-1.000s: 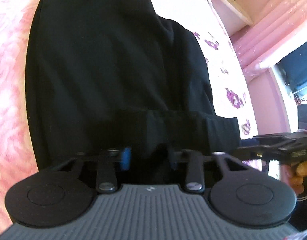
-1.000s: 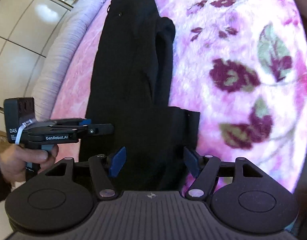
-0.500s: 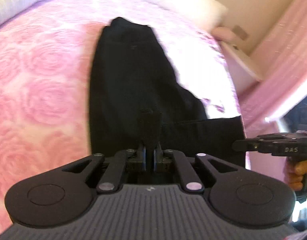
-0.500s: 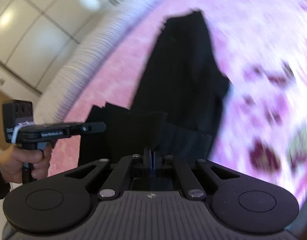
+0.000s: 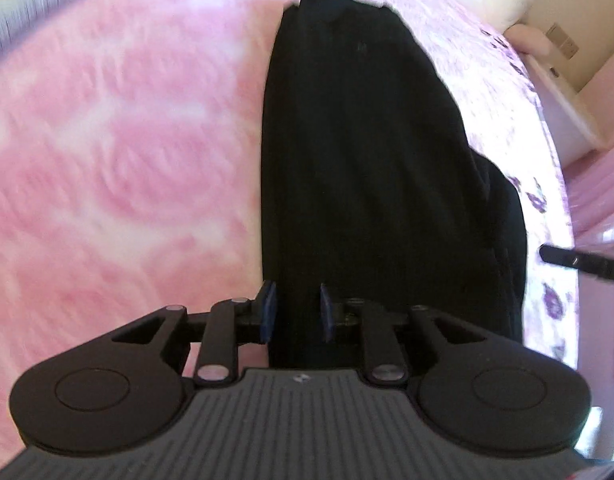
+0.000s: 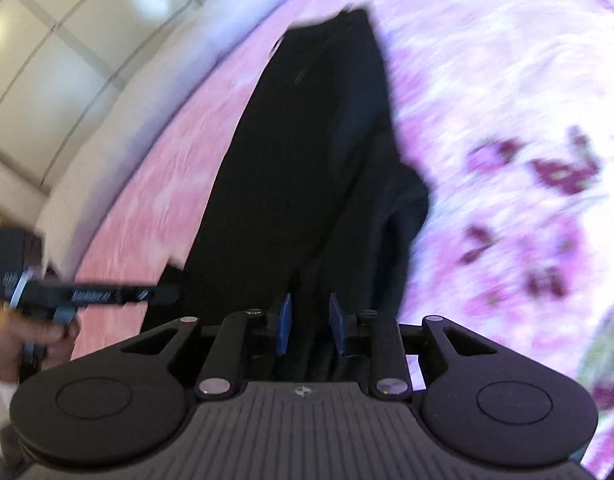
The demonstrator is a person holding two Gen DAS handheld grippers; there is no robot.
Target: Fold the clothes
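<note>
Black trousers (image 5: 371, 168) lie stretched on the pink bed (image 5: 119, 152), long axis running from my near edge straight away to the far end. My left tongs (image 5: 295, 312) are partly open, blue pads either side of the near hem's left portion, and I can't tell if cloth touches them. My right tongs (image 6: 310, 323) are open about as much over the hem's right portion, nothing clamped that I can see. Both sit at the near end, side by side, equally close. I judge the next move is carrying the near hem toward the far end, along the garment's length.
</note>
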